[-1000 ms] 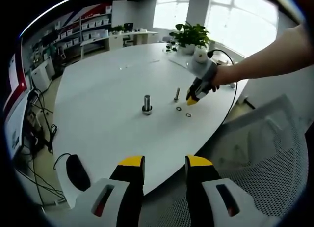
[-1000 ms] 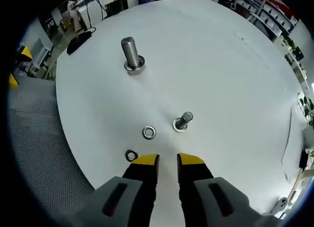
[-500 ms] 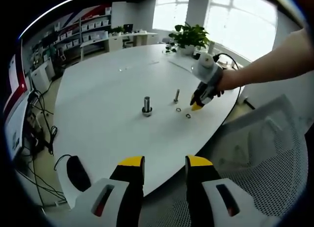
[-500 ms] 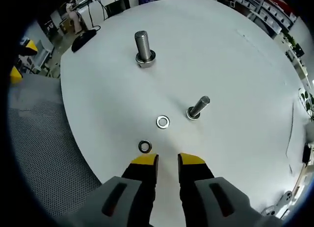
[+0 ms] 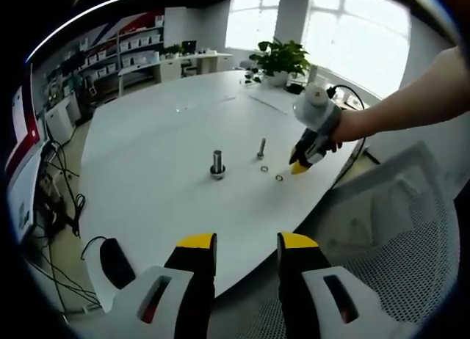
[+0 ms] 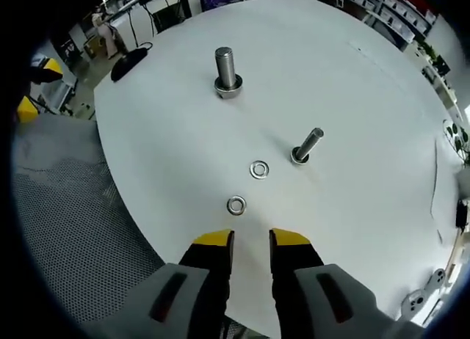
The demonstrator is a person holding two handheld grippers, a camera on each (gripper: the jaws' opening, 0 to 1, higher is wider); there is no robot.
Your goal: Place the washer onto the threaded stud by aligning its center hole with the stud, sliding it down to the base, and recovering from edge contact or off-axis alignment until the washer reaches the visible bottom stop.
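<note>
Right gripper view looked down past the right gripper [image 6: 248,240], whose yellow-tipped jaws stood a little apart with nothing between them, hovering over the near edge of the white worktop [image 6: 352,97]. Just beyond the jaw tips lay a washer [image 6: 236,205] flat on the worktop, and a little farther on a second washer [image 6: 258,169], close beside a thin threaded stud [image 6: 308,145] that stood on its base and looked tilted in this view. Farther still, well apart from these, a thicker bolt [image 6: 226,71] stood upright on its head. A dark mouse [image 6: 128,56] lay near the far rim. In the left gripper view the left gripper [image 5: 245,244] was held off the worktop's near edge, jaws parted and empty, above a mesh chair [image 5: 396,229]. Across the worktop the person's hand [image 5: 345,126] held the right gripper above the two washers, which lay loose beside the stud, neither on it. A potted plant [image 5: 279,59] stood at the far end.
</note>
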